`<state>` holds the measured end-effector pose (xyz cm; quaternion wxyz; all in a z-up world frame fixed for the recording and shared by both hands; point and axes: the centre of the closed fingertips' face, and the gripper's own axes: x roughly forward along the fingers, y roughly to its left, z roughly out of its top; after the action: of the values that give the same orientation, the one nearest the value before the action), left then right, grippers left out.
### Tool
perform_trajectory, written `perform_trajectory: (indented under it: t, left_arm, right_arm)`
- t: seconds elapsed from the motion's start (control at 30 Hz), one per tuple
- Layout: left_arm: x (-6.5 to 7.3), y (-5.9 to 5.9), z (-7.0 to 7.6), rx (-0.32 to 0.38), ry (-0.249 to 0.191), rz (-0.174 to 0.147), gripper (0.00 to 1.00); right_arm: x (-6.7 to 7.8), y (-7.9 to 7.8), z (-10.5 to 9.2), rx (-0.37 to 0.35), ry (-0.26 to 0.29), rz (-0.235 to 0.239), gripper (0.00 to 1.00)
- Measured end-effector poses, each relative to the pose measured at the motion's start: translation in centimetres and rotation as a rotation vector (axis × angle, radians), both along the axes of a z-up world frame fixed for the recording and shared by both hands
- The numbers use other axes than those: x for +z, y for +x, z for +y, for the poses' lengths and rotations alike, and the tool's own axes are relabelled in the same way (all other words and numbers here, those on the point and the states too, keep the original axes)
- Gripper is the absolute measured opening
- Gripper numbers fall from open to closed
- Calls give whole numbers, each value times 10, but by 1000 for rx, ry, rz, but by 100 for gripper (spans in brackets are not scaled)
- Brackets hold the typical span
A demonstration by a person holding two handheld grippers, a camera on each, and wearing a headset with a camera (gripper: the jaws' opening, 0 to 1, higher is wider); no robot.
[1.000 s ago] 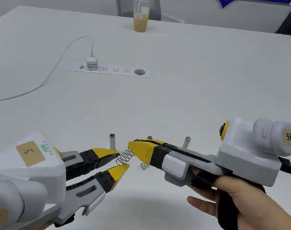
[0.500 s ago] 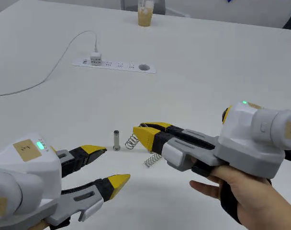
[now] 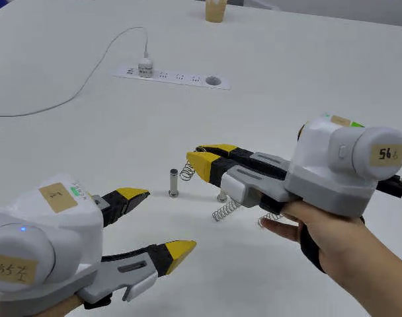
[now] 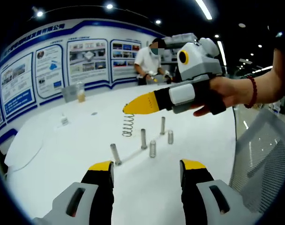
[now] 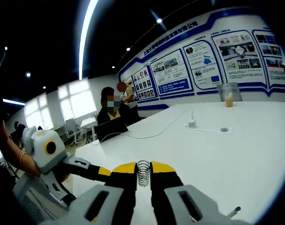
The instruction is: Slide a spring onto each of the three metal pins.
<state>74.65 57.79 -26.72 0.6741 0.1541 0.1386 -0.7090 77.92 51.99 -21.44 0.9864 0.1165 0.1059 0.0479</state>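
Jaws clenched on a spring (image 3: 186, 172), right gripper (image 3: 192, 157) hovers beside the upright pin (image 3: 174, 183); left gripper (image 3: 168, 219) gapes, released. Centre the coil overhead, lower straight.

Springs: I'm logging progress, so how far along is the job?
Done: nothing yet; all three pins stand bare. In hand: the right hand-held gripper pinches one spring, hanging near the pins. Left: seating that one, plus two loose springs lying on the table. The left hand-held gripper is open and empty.
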Motion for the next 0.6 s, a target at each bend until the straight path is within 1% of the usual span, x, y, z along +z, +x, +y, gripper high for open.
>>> perform_trajectory:
  t: [0.03, 0.1, 0.13, 0.2, 0.3, 0.37, 0.43, 0.6]
  left_arm:
    - [0, 0, 0, 3, -3, 2, 59]
    - [0, 0, 0, 11, -10, 20, 61]
    - [-1, 1, 0, 15, -8, 22, 62]
    - [-3, 2, 1, 18, 3, 14, 63]
    - [-4, 2, 1, 22, 6, 13, 65]
    - [-4, 3, 1, 29, 4, 24, 65]
    - [-5, 4, 1, 32, 6, 25, 66]
    - [-4, 4, 1, 36, 2, 30, 69]
  right_arm:
    - [-1, 2, 0, 4, -11, 4, 11]
    - [-4, 6, -1, 13, -72, 7, 11]
    - [-5, 8, -1, 17, -110, 10, 11]
    - [-8, 11, 0, 26, -146, 16, 11]
    - [-12, 15, 1, 33, -175, 15, 11]
    - [-15, 19, -1, 24, -188, 21, 12]
    - [-18, 20, -3, 19, -214, 30, 12]
    - [-25, 26, -8, 3, -202, 39, 12]
